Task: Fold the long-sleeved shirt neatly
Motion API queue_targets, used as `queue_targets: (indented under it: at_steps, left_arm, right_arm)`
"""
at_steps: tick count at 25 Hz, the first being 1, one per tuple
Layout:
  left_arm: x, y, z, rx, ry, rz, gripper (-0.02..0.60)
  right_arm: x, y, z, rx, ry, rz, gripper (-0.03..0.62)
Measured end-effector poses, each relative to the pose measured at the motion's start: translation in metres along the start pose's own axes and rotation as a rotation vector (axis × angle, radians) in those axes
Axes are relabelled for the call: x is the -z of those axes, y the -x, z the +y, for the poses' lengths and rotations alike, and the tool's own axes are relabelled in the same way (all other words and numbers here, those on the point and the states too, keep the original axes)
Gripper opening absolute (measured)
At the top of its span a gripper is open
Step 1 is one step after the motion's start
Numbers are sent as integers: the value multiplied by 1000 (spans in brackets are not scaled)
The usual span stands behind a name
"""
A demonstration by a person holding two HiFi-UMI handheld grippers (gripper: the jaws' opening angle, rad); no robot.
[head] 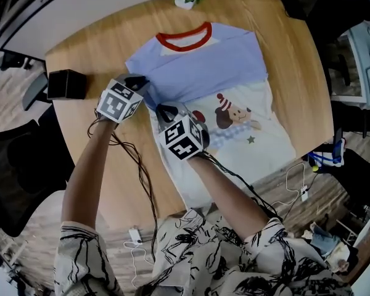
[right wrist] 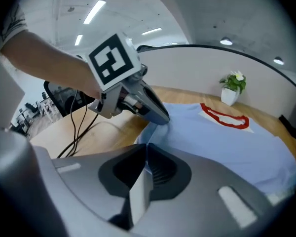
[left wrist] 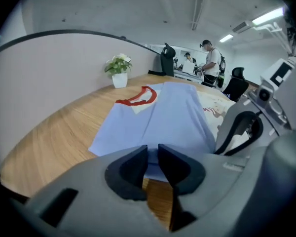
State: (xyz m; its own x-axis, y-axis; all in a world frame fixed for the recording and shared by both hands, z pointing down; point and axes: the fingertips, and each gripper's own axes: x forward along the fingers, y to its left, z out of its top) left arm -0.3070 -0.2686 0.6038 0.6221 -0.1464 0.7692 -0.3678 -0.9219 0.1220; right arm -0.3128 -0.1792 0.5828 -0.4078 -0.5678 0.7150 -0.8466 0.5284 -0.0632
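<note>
Shirt (head: 216,73) lies flat, print up, on the wood table (head: 111,165), collar away from me; L gripper (head: 139,82) is pinched tight on the blue edge near the shoulder; R gripper (head: 166,111) is clamped on the same side edge, a bit lower; I'd say the side fold is just starting; next: lift both together & carry that edge across toward the middle, keeping it taut.
</note>
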Motion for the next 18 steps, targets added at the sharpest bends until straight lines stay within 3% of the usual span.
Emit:
queue_targets:
  at_steps: [5,6,10,13,18]
  left_arm:
    - [-1,7,3,-53,48,-36,114]
    - [-1,13,5,-79,56,-55,140]
    - [5,58,-1,-199,147,-157,186]
    - [11,108,-39,-287,214,-267,225]
    - [22,179,-136,-474,289,-408,290]
  right_arm:
    - [1,-5,15,-57,49,-7,105]
    - [-5,2,17,-87,42,-40,141]
    - [-37,70,34,-243,23,-239,171]
    - [-39,147,26,-285,36,-374,215]
    - [-3,275,-34,-208,57,-575,251]
